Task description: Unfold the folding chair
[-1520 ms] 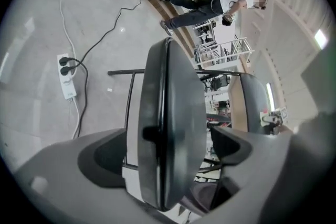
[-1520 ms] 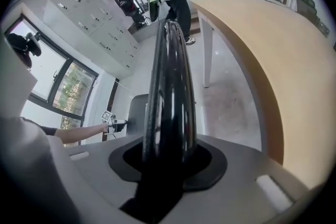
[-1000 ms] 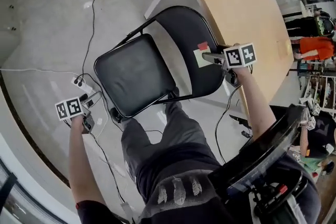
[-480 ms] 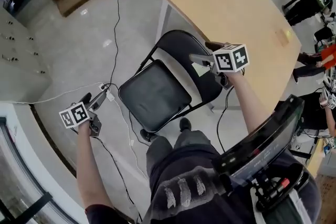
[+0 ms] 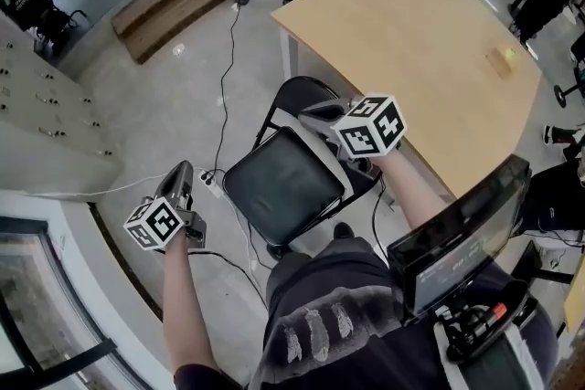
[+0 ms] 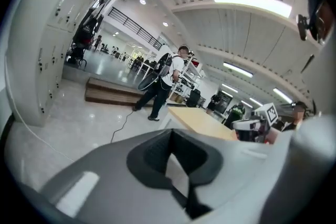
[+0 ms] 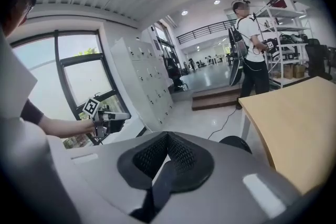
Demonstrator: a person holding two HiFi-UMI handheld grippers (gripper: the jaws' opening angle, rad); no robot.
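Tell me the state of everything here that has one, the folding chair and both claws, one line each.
Black folding chair with a metal frame: unfolded, seat down, standing on the floor beside the light wooden table.
Left claw: shut, jaws just closed, nothing between them, held in the air left of the chair.
Right claw: shut, jaws just closed, nothing between them, over the chair's backrest, not gripping it.

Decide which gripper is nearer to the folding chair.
Right. The right gripper hangs above the backrest of the folding chair, overlapping it in the head view. The left gripper is off to the chair's side, over the floor, clear of it.
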